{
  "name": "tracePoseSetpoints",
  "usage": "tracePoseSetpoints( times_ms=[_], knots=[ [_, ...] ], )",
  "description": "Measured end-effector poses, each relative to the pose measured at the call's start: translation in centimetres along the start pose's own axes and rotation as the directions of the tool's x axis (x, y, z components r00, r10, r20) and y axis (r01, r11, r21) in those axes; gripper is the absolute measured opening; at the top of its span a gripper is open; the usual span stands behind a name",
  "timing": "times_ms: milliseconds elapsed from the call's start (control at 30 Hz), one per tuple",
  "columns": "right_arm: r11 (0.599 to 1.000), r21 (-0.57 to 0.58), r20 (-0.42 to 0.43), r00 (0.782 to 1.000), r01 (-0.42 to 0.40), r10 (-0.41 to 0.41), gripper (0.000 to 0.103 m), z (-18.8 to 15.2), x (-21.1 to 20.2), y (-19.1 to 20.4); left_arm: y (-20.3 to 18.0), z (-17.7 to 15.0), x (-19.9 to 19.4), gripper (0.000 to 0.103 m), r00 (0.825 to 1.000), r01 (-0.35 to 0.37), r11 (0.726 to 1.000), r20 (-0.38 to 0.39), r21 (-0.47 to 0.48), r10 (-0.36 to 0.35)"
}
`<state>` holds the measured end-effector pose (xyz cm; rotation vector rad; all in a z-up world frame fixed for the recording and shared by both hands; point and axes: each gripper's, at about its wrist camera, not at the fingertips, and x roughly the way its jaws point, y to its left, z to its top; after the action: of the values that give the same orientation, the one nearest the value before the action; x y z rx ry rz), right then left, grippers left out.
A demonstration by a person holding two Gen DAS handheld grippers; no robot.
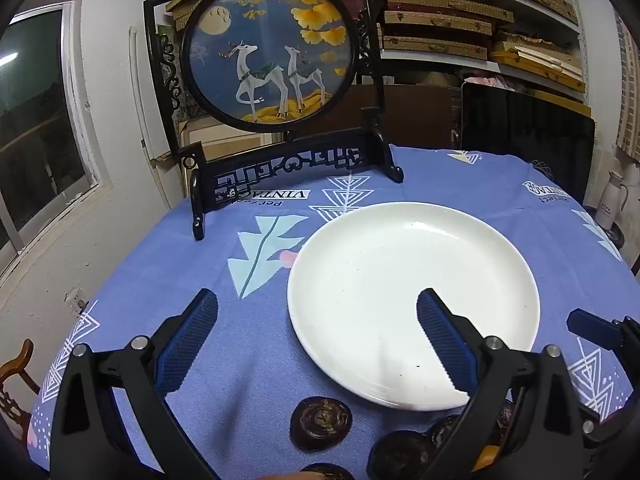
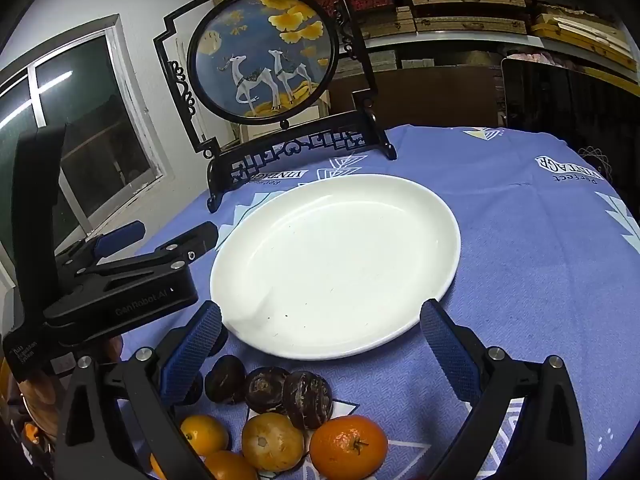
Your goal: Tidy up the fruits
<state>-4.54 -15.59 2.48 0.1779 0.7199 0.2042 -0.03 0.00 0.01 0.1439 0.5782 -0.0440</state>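
A white empty plate [image 1: 412,280] [image 2: 336,256] lies on the blue patterned tablecloth. My left gripper [image 1: 318,340] hovers open over the plate's near left rim, nothing between its fingers. Several dark brown round fruits [image 1: 320,420] lie on the cloth just below it. My right gripper [image 2: 320,354] is open above the plate's near rim, also empty. Below it sit dark fruits [image 2: 266,388] and several oranges [image 2: 348,446] in a cluster. In the right wrist view the left gripper [image 2: 164,236] shows at the left, beside the plate.
A round deer picture in a black carved stand [image 1: 272,52] [image 2: 264,56] stands at the table's back left. Behind it are shelves of boxes [image 1: 440,28], with a dark screen [image 1: 528,136] at the back right. A window [image 1: 36,112] fills the left wall.
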Motion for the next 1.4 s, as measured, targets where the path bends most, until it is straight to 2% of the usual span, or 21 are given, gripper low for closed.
tracePoseSetpoints(
  times_ms=[300, 533, 867, 1067, 1233, 1400],
  knots=[
    [1.000, 0.000, 0.002, 1.000, 0.004, -0.004, 0.100, 0.0, 0.0, 0.1, -0.6, -0.2, 0.1, 0.098, 1.000, 0.003, 1.000, 0.005, 0.003, -0.003],
    [1.000, -0.002, 0.006, 1.000, 0.006, -0.006, 0.100, 0.1, -0.2, 0.2, -0.1, 0.0, -0.7, 0.098, 0.998, 0.025, 1.000, 0.055, -0.010, -0.025],
    [1.000, -0.006, 0.028, 1.000, 0.011, -0.010, 0.100, -0.1, -0.6, 0.2, 0.1, 0.0, -0.1, 0.098, 0.996, 0.080, 0.996, 0.035, -0.032, -0.079],
    [1.000, -0.006, 0.031, 0.999, 0.015, -0.015, 0.100, 0.0, -0.6, 0.1, 0.2, -0.2, 0.7, 0.098, 0.995, 0.102, 0.994, -0.012, -0.050, -0.103],
    [1.000, -0.005, 0.022, 1.000, 0.020, -0.020, 0.100, -0.1, -0.3, 0.0, 0.1, -0.5, 1.1, 0.098, 0.984, 0.170, 0.984, -0.050, -0.060, -0.173],
    [1.000, -0.008, 0.031, 0.999, 0.017, -0.016, 0.100, 0.0, -0.4, 0.0, -0.1, -0.5, 0.7, 0.098, 0.990, 0.136, 0.989, -0.022, -0.058, -0.137]
  ],
)
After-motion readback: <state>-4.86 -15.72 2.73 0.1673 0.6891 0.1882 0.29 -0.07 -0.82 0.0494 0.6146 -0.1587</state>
